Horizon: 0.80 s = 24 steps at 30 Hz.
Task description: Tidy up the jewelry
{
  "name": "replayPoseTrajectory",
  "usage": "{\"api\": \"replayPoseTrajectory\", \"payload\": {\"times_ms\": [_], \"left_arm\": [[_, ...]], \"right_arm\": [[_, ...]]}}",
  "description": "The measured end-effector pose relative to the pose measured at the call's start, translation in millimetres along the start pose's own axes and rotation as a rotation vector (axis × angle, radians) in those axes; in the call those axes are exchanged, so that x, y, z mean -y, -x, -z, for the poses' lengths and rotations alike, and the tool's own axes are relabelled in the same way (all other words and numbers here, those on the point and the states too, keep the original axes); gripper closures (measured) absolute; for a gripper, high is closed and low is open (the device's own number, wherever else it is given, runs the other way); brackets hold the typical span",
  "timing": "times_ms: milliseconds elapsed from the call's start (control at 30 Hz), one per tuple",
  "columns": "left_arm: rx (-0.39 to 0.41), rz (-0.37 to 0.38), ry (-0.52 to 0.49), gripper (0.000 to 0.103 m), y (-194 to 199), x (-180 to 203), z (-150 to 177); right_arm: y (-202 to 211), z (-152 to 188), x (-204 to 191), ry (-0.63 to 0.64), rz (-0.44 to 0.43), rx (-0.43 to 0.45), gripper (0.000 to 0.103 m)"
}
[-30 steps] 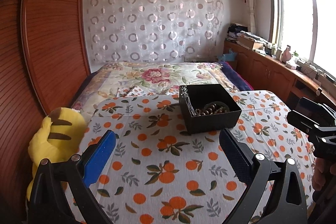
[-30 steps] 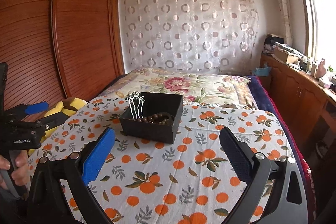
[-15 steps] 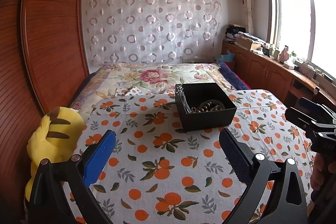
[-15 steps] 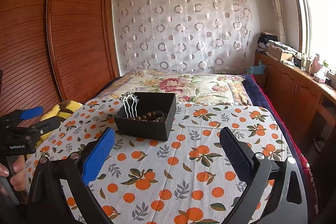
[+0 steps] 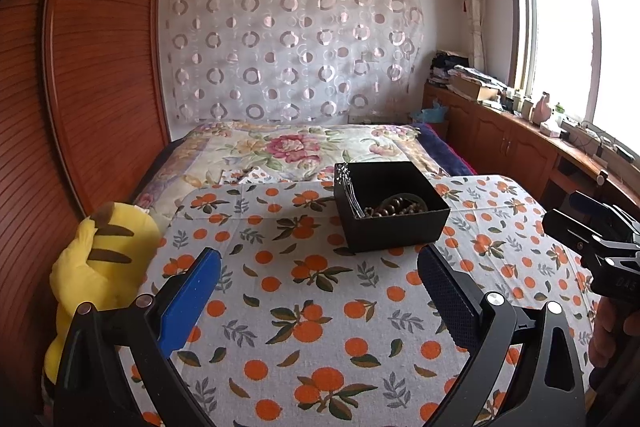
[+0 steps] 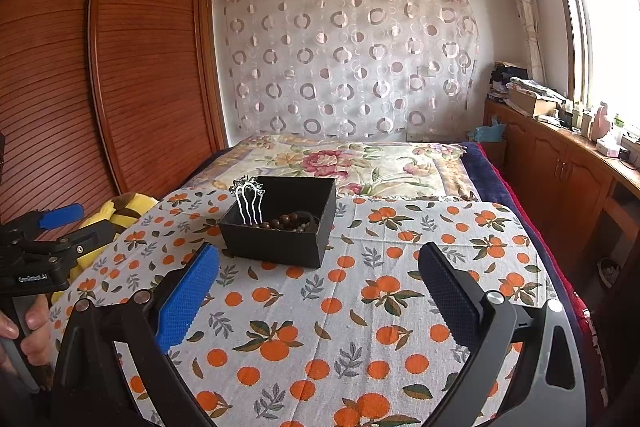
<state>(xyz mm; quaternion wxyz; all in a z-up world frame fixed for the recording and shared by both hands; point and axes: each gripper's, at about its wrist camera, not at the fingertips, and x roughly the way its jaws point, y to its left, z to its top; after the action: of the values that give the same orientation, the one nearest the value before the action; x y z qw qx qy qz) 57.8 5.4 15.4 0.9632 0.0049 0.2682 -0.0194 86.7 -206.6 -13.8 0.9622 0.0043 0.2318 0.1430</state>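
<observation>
Black left gripper (image 5: pixel 319 277): jaws spread wide, empty, lower frame.
Right gripper (image 6: pixel 319 275): jaws likewise spread, empty, lower frame.
Black box (image 6: pixel 280 227): beyond both grippers, mid-frame, on orange-print cloth (image 6: pixel 360 307).
Contents: silver hair comb (image 6: pixel 249 201) leaning upright; brown bead bracelet (image 6: pixel 286 221).

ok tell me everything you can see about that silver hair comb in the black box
The hair comb looks like silvery metal, with an ornate floral top and several long thin prongs. It stands nearly upright, top up, leaning against the box wall at its left side, prongs down among brown beads. The top rises above the rim. No gripper touches it. From the left wrist view it shows edge-on as thin wires.
</observation>
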Motion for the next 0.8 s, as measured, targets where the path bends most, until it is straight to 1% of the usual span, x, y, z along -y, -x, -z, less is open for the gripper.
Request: {"api": "replayPoseTrajectory", "payload": {"times_ms": [800], "left_arm": [[0.019, 0.009, -0.007, 0.008, 6.9, 4.2, -4.9]], "right_arm": [[2.3, 1.0, 1.2, -0.005, 0.003, 0.003, 0.003]]}}
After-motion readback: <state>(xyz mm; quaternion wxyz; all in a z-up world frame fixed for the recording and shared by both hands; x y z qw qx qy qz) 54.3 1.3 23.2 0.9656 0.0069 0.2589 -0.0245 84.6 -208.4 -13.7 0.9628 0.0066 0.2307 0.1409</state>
